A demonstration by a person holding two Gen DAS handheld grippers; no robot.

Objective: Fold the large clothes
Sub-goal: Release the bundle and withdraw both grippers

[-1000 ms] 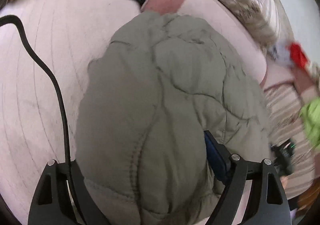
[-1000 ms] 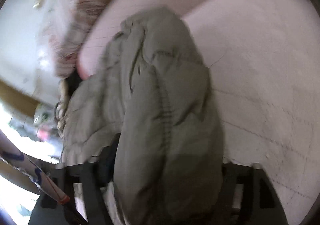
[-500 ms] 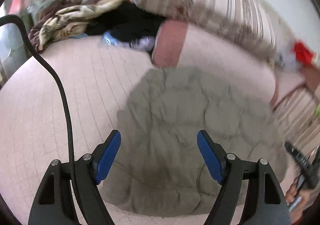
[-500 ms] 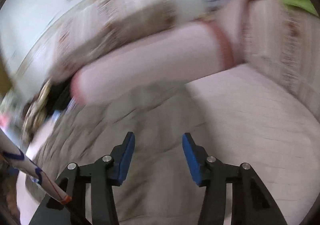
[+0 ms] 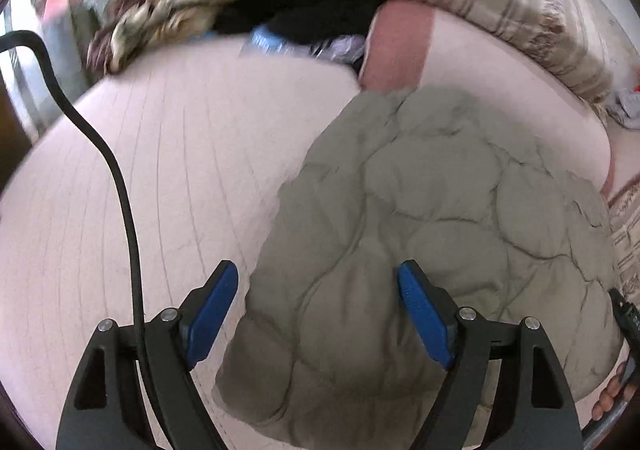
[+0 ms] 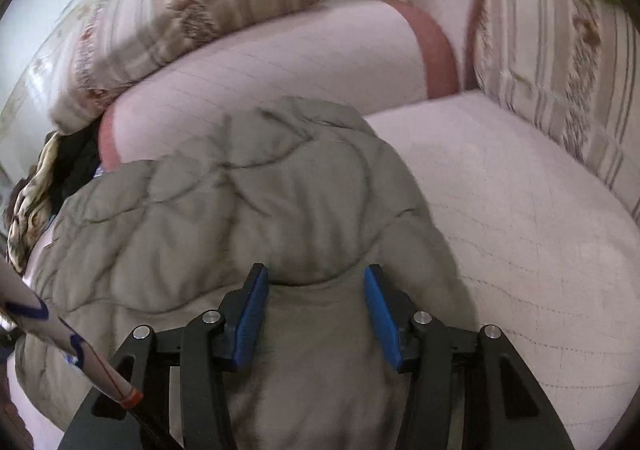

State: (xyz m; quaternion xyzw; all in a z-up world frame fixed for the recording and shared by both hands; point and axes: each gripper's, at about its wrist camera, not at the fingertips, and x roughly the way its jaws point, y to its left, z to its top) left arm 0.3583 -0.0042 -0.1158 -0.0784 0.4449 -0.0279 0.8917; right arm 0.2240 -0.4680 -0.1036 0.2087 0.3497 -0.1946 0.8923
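left gripper (image 5: 318, 308): blue pads spread wide, empty, hovering above the near edge of the grey-green quilted jacket (image 5: 432, 234). the jacket lies folded on the pink cushion (image 5: 168, 186), against the bolster (image 6: 280, 62). right gripper (image 6: 316, 312): pads part-spread over the jacket, pinching nothing.
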